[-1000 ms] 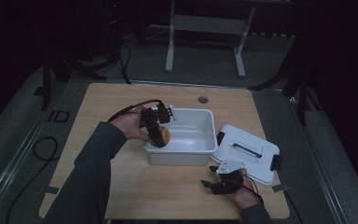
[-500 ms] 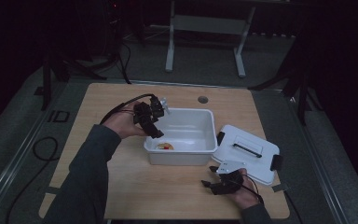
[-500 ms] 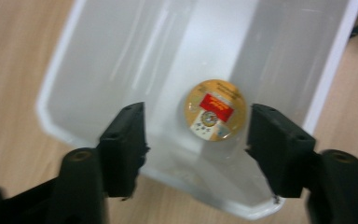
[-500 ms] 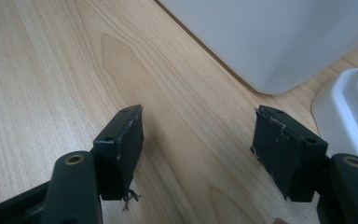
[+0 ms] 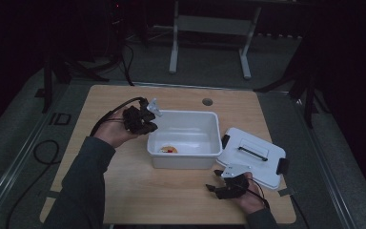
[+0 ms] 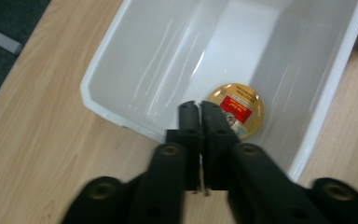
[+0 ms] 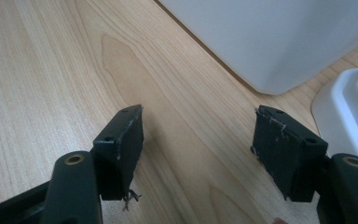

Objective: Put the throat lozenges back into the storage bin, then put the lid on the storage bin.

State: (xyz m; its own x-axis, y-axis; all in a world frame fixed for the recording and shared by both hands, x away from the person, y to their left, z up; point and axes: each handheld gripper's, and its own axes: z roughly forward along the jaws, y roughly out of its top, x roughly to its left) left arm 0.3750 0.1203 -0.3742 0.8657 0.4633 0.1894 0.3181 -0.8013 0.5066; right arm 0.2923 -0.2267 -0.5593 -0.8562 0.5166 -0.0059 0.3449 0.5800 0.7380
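gold-lidded tin [image 6: 236,110] lies in the white bin [image 5: 214,125], just beyond our left gripper [image 6: 199,108], jaws pressed together, empty.

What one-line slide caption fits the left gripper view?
Left gripper, jaws shut and empty, above a white plastic tub holding a round gold tin with red label.

Desk [image 5: 124,191]: light wood, middle of the frame; round hole [image 5: 207,101] near its far edge, upper centre
Lid [image 5: 250,154]: white, flat on the desk at lower right; dark handle on top; black clips at its ends
Floor [image 5: 24,143]: grey; black cable [image 5: 43,152] looped at left
Metal stand [image 5: 209,28]: pale legs, top centre, beyond the desk
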